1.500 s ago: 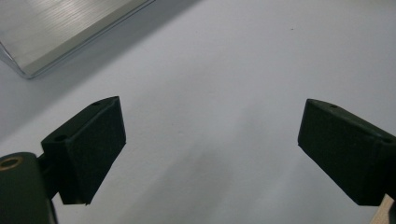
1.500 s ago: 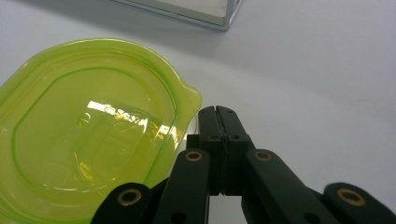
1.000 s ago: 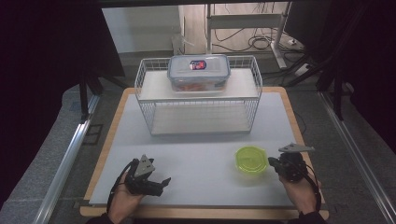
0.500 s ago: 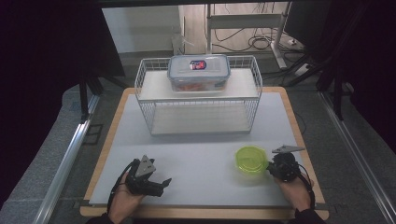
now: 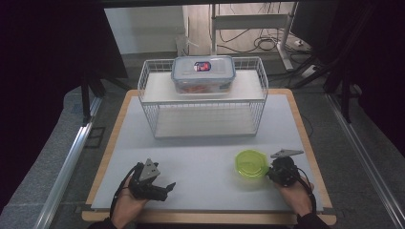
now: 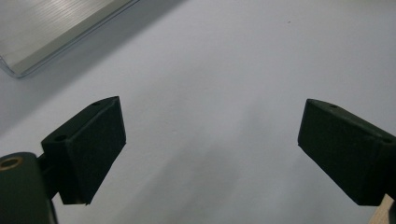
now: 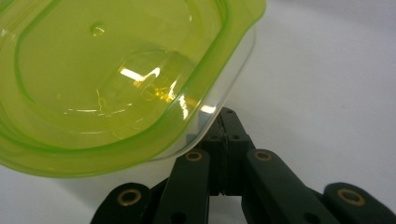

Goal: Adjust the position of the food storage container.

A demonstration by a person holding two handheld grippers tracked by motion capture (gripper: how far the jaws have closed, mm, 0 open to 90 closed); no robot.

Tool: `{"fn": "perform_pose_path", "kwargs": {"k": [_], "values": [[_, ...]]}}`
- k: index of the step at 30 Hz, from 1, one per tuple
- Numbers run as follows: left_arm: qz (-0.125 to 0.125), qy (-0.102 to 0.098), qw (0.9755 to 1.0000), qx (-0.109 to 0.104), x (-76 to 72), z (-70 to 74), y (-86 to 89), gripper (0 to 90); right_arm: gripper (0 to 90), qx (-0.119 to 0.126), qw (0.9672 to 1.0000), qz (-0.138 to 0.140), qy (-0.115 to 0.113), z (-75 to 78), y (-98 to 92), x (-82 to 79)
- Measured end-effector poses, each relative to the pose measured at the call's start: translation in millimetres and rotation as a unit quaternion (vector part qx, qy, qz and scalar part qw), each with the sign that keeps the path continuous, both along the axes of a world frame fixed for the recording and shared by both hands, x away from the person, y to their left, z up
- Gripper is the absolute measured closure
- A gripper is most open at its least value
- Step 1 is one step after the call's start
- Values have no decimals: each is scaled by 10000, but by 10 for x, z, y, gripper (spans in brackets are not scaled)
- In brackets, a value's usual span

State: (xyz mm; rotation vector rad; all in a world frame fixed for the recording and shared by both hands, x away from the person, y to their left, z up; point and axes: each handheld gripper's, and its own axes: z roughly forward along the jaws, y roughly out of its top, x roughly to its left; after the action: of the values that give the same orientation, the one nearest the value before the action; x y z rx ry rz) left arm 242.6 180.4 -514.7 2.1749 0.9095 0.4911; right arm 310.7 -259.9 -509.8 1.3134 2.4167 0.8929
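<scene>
Lowered since a second ago, right gripper [image 5: 270, 172] pinches the green container [image 5: 251, 163] at its 3 o'clock rim; left gripper [image 6: 210, 144] spread, idle.

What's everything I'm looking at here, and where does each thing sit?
green container: one, see-through with a lime-green lid, near right of the table, against the tips of the right gripper
lidded box: one, clear with a blue-edged lid and a red label, on top of the rack
wire rack: one, white, two-level, far middle of the table
table: one, pale grey top with a wooden edge
left gripper: one, black, jaws wide apart with nothing between them, near left
right gripper: one, black, jaws shut, tips at the container's side
hands: two, each holding a gripper at the near edge
</scene>
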Motion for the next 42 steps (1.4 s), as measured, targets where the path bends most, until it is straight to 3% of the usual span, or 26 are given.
{"fn": "perform_pose_path", "kwargs": {"k": [20,36,42], "values": [[1,16,10000,42,6,-5,-7,74,898,88,9982,592,80,-65,572,30],[7,36,10000,33,6,-6,-6,74,898,92,9938,1109,55,-101,1082,44],[7,71,10000,31,7,-12,0,74,897,-39,9937,1123,-6,-87,1134,31]]}}
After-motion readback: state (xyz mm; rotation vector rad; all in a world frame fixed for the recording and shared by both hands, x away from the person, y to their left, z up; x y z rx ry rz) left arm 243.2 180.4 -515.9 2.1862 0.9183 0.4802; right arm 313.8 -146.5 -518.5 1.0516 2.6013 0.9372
